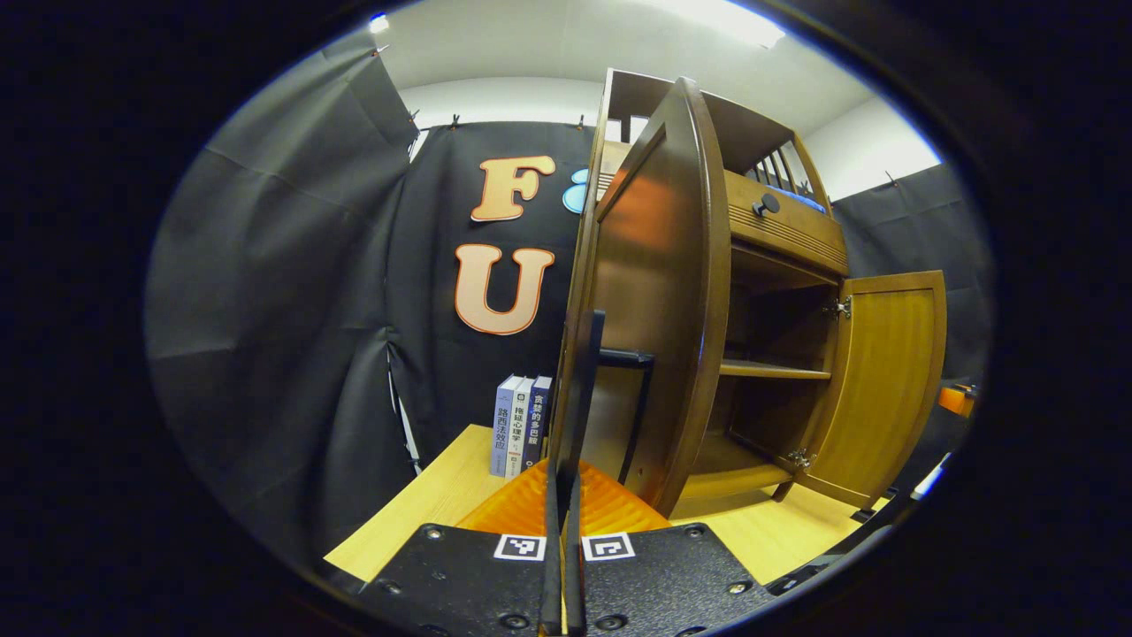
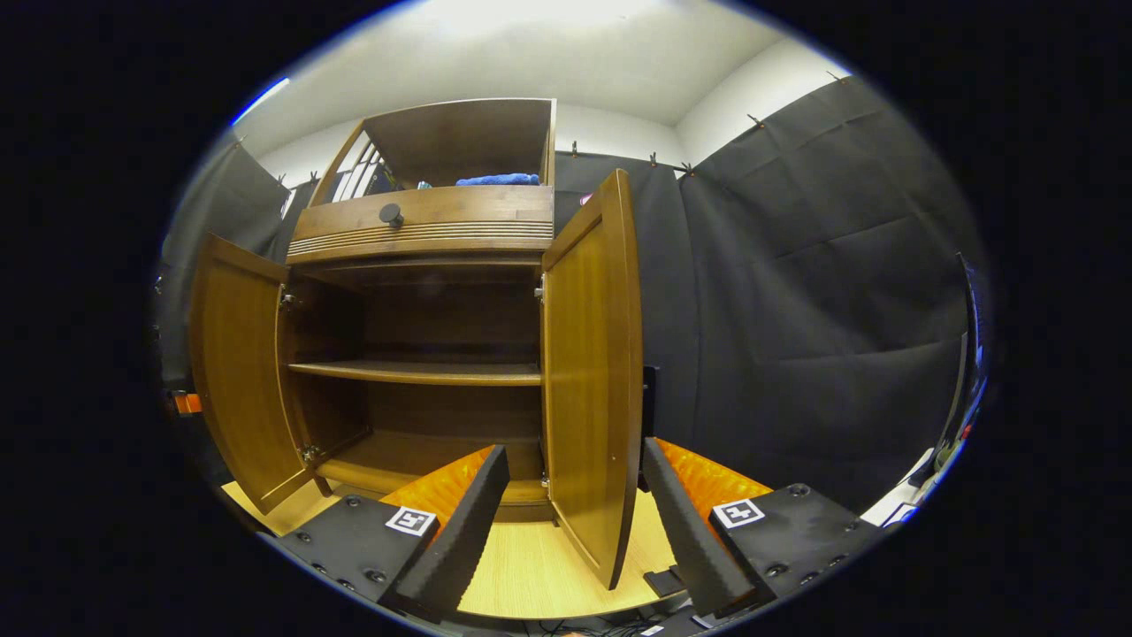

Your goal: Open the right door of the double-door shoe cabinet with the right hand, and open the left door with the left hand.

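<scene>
The brown wooden shoe cabinet (image 2: 424, 230) stands with both doors swung open. In the left gripper view, the left door (image 1: 663, 265) is close in front, seen nearly edge-on, with its black handle (image 1: 638, 416) on the outer face. My left gripper (image 1: 584, 389) is shut, fingers pressed flat together right beside that handle; whether they touch it I cannot tell. The right door (image 1: 884, 380) stands open farther off. In the right gripper view, my right gripper (image 2: 575, 447) is open, its fingers on either side of the right door's (image 2: 588, 354) free edge without pressing on it. The left door (image 2: 234, 372) hangs open at the left.
The cabinet rests on a light wooden table (image 1: 424, 504). Three books (image 1: 522, 425) stand upright left of it. Inside are a bare shelf (image 2: 416, 372) and floor board. Above is a drawer with a dark knob (image 2: 391, 214), and a blue cloth (image 2: 500, 180) lies on top.
</scene>
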Demonstrator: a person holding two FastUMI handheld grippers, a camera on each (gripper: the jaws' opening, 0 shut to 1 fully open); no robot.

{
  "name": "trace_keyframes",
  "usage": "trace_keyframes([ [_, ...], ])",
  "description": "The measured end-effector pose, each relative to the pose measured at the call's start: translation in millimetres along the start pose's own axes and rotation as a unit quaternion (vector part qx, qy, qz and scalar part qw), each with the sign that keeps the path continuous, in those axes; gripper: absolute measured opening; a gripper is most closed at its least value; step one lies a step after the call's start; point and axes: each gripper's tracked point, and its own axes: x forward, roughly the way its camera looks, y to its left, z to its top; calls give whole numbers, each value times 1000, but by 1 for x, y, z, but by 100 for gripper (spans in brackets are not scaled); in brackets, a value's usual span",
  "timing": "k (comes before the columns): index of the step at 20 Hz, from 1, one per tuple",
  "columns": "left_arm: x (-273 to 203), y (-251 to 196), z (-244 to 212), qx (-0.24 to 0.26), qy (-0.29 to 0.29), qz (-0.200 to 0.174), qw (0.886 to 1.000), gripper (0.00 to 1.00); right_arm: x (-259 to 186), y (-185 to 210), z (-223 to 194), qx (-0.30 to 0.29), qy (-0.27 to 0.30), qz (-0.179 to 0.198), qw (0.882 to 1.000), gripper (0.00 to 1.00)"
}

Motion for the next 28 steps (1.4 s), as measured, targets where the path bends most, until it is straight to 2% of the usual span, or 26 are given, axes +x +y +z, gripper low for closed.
trace_keyframes([
  [1,0,1,0,1,1,-1,1000,2,0,-2,-1,1,0,-2,1000,92],
  [2,-2,1,0,2,1,-3,1000,2,1,-3,-1,2,2,-4,1000,98],
  [4,-1,1,-1,4,2,-4,1000,2,5,-6,-5,5,7,-6,1000,98],
  [5,-1,2,-1,6,3,-4,1000,2,6,-7,-7,6,10,-7,1000,91],
  [13,-23,0,-1,19,17,6,1000,1,10,-15,-10,11,16,-7,1000,92],
  [16,-41,11,10,26,8,34,999,3,8,-15,-10,13,15,-3,1000,92],
  [17,-47,11,14,27,6,40,999,0,7,-15,-9,12,15,-1,1000,92],
  [20,-62,10,20,27,4,46,999,3,5,-14,-6,15,11,3,1000,92],
  [21,-67,7,23,26,2,47,999,0,4,-14,-5,16,11,5,1000,92],
  [22,-72,5,25,29,-1,50,998,4,4,-14,-5,17,10,7,1000,92],
  [23,-76,4,27,34,-3,52,998,0,3,-14,-4,17,9,8,1000,92],
  [26,-84,5,35,37,-15,66,997,3,0,-16,-7,19,11,10,1000,92],
  [28,-87,4,38,40,-18,69,997,19,-2,-19,-8,23,13,11,1000,92],
])
